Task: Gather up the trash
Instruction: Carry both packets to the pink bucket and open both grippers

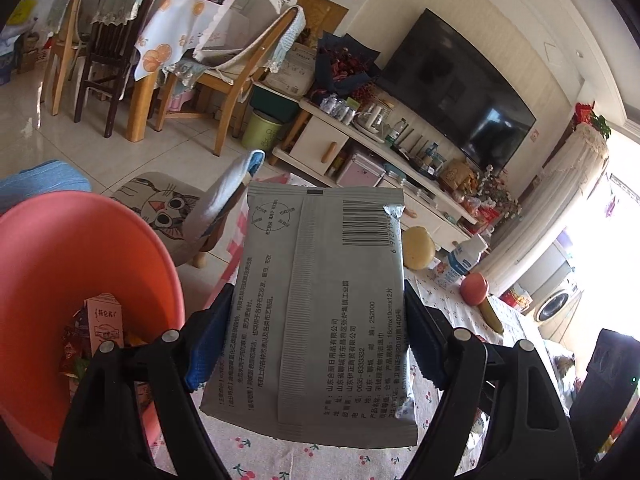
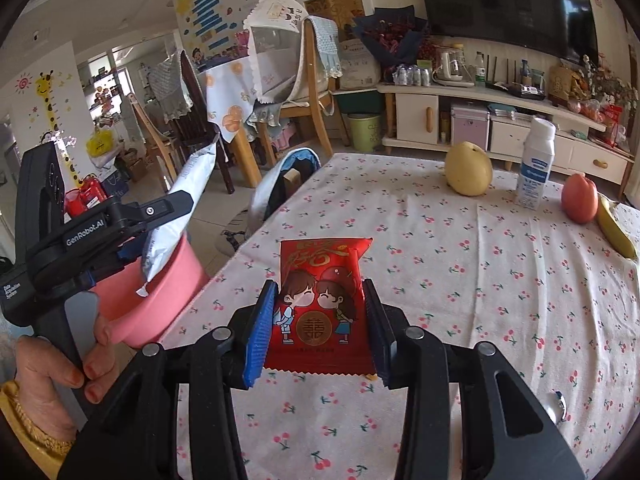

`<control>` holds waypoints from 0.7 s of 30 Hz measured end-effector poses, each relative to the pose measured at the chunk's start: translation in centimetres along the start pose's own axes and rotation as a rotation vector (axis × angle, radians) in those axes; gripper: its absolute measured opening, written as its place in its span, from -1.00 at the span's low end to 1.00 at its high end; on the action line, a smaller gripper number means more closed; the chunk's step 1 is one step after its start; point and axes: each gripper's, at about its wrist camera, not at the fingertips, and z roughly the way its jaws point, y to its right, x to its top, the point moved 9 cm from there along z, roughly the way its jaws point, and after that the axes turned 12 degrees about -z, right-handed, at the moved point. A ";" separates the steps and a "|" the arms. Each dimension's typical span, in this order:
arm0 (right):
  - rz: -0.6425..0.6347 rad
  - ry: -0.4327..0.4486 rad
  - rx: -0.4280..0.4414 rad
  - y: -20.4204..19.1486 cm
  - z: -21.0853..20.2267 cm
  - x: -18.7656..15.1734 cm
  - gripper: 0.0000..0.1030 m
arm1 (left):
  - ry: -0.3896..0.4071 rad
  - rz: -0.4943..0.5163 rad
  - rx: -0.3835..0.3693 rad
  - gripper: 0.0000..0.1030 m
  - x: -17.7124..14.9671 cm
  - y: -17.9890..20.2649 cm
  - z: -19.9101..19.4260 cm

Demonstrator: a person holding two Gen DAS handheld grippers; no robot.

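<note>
Two hand-held grippers are in the room: the left hand-held gripper [image 1: 320,332] and the right hand-held gripper [image 2: 320,312]. Each holds one packet, so two packets in all: one grey packet [image 1: 320,300] and one red packet [image 2: 320,300]. One pink bucket [image 2: 160,300] stands at the edge of the desk [image 2: 480,320], with at least one small carton [image 1: 104,320] inside among other wrappers too jumbled to count. On the desk's cherry-print cloth sit one yellow pear [image 2: 469,174], one white bottle [image 2: 536,164], one red apple [image 2: 579,198] and one banana [image 2: 616,232]. One person's hand [image 2: 52,376] shows. One television [image 1: 460,92] hangs on the wall. One green bin [image 2: 364,132] stands on the floor.
</note>
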 end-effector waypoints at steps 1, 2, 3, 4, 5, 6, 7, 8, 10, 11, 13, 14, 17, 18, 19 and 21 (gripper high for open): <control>-0.010 0.004 0.012 -0.8 0.2 0.5 -0.15 | 0.009 -0.016 0.012 0.54 0.4 -0.7 -0.1; -0.021 0.009 0.024 -1.7 0.5 1.0 -0.15 | 0.020 -0.033 0.026 0.54 0.8 -1.4 -0.3; -0.033 0.012 0.035 -2.6 0.8 1.5 -0.15 | 0.029 -0.047 0.039 0.54 1.2 -2.0 -0.5; -0.045 0.015 0.045 -3.5 1.0 2.0 -0.15 | 0.040 -0.061 0.053 0.54 1.6 -2.6 -0.7; -0.060 0.016 0.057 -4.4 1.3 2.5 -0.15 | 0.051 -0.073 0.069 0.54 2.0 -3.4 -0.9; -0.073 0.016 0.069 -5.4 1.7 2.9 -0.15 | 0.060 -0.083 0.085 0.54 2.4 -4.0 -1.2; -0.086 0.016 0.078 -6.2 2.0 3.3 -0.15 | 0.070 -0.092 0.104 0.54 2.7 -4.7 -1.4; -0.099 0.015 0.088 -7.1 2.4 3.6 -0.15 | 0.079 -0.104 0.122 0.54 3.0 -5.4 -1.6; -0.119 0.012 0.109 -8.7 3.2 4.2 -0.15 | 0.095 -0.131 0.157 0.54 3.5 -6.9 -2.2; -0.128 0.012 0.119 -9.5 3.6 4.5 -0.15 | 0.103 -0.144 0.177 0.54 3.8 -7.7 -2.4; -0.145 0.008 0.137 -11.1 4.3 4.9 -0.15 | 0.114 -0.166 0.209 0.54 4.3 -9.1 -3.0; -0.152 0.007 0.146 -11.8 4.7 5.1 -0.15 | 0.117 -0.178 0.222 0.54 4.5 -9.7 -3.2; -0.177 0.002 0.171 -13.9 5.7 5.5 -0.15 | 0.127 -0.219 0.251 0.54 5.3 -11.8 -3.8; -0.186 0.000 0.178 -14.4 6.0 5.7 -0.15 | 0.129 -0.230 0.260 0.54 5.5 -12.4 -4.0; -0.193 -0.003 0.183 -15.0 6.3 5.7 -0.15 | 0.129 -0.240 0.270 0.54 5.7 -13.1 -4.1; -0.205 -0.006 0.194 -16.0 6.8 6.0 -0.15 | 0.130 -0.266 0.282 0.54 6.1 -14.2 -4.4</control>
